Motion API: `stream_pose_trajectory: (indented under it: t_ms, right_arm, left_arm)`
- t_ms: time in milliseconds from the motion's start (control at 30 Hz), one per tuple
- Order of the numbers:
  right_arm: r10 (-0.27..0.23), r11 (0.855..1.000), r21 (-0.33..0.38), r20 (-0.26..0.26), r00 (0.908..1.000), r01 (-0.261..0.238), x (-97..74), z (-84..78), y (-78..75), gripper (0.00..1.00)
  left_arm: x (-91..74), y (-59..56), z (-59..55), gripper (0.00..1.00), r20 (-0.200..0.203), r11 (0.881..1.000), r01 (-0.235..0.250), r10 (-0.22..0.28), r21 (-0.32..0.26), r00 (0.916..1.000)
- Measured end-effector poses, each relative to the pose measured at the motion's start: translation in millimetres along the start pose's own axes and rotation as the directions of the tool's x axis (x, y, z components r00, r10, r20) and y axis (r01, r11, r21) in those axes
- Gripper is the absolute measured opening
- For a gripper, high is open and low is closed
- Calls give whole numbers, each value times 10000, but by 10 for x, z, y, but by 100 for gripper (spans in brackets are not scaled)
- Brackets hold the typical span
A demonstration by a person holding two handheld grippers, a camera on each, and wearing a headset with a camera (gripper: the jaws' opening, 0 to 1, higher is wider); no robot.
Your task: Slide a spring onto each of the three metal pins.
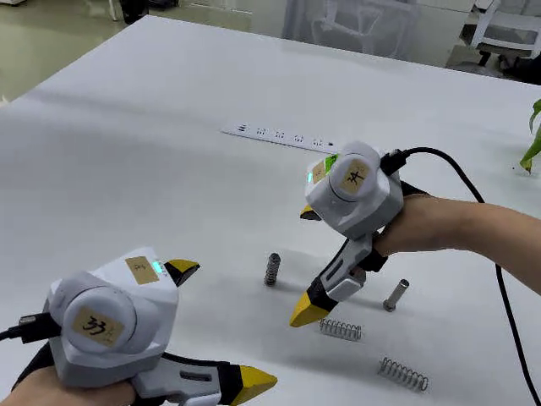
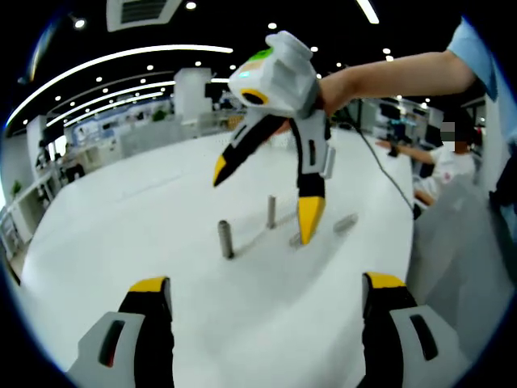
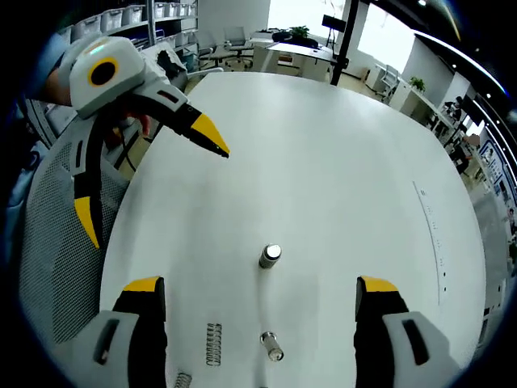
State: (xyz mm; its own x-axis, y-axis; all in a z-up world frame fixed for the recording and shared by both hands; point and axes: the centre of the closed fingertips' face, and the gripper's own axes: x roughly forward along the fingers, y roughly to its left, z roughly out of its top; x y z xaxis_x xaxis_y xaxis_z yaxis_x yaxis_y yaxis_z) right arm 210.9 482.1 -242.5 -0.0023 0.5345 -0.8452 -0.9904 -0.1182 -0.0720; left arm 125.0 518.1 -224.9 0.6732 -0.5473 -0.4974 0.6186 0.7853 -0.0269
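An upright pin with a ribbed, spring-like sleeve stands mid-table; it is the near pin in the left gripper view and the far pin in the right gripper view. A bare second pin stands just below my right gripper. A third pin leans or lies to the right. Two loose springs lie flat. My right gripper hovers open and empty, one tip beside the nearer spring. My left gripper is open and empty at the bottom left.
A white power strip lies across the far middle of the white table. A black cable trails from the right gripper. A plant leaf shows at the right edge. Chairs stand beyond the table.
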Motion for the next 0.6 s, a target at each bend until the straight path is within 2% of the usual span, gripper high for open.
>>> stream_pose_trajectory:
  t_ms: [267, 433, 600]
  right_arm:
    - [-628, 9965, 585, 437, 9971, 602, -292, -232, 74, 99]
    - [-1127, 9893, 1006, 691, 9912, 1055, -502, -416, 133, 99]
    - [-1633, 9763, 1585, 913, 9824, 1475, -684, -621, 191, 99]
  left_arm:
    - [17, -90, -6, 99, -148, 9997, 189, -187, 161, 9997]
    - [46, -149, -20, 98, -277, 9991, 343, -336, 258, 9991]
    - [81, -194, -24, 98, -370, 9984, 464, -451, 336, 9983]
